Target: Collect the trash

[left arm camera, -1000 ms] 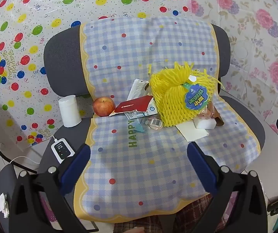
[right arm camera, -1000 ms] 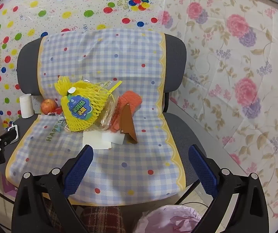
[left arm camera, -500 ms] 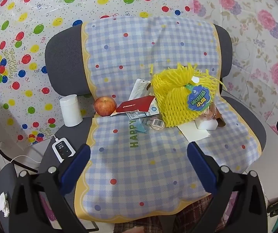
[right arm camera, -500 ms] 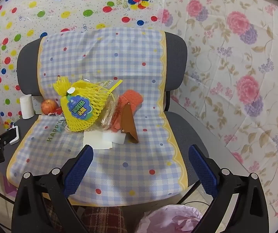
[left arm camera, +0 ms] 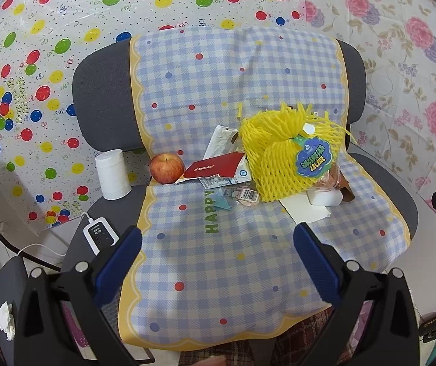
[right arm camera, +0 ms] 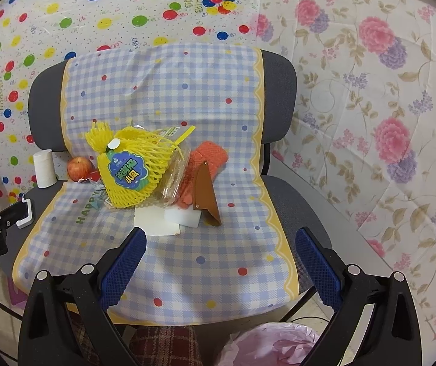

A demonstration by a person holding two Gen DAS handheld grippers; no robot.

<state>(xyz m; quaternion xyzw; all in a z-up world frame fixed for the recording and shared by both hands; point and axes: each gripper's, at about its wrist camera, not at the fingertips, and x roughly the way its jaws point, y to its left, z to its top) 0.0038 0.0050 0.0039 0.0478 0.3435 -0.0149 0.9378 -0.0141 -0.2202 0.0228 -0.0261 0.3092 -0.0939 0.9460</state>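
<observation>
A pile of trash lies at the back of a chair seat covered by a blue checked cloth [left arm camera: 218, 259]. A yellow foam net bag [left arm camera: 281, 158] with a blue-green label sits on top; it also shows in the right wrist view [right arm camera: 132, 167]. Beside it are a red card [left arm camera: 214, 167], torn wrappers [left arm camera: 239, 193], white paper [left arm camera: 306, 212], a white foam block [right arm camera: 181, 216], a clear plastic bag [right arm camera: 172, 183] and a brown piece [right arm camera: 205, 195]. My left gripper [left arm camera: 218, 253] and right gripper [right arm camera: 221, 253] are both open and empty, over the front of the seat, short of the pile.
An apple [left arm camera: 166, 167], a white roll [left arm camera: 112, 178] and a white remote [left arm camera: 100, 235] sit at the seat's left. An orange knitted thing [right arm camera: 208, 158] leans on the backrest. A pink-lined bin [right arm camera: 272, 347] stands below the seat's front right. Patterned sheets cover the walls.
Both grippers have drifted slightly; the view has shifted a little. Nothing on the chair has moved and both grippers stay open.
</observation>
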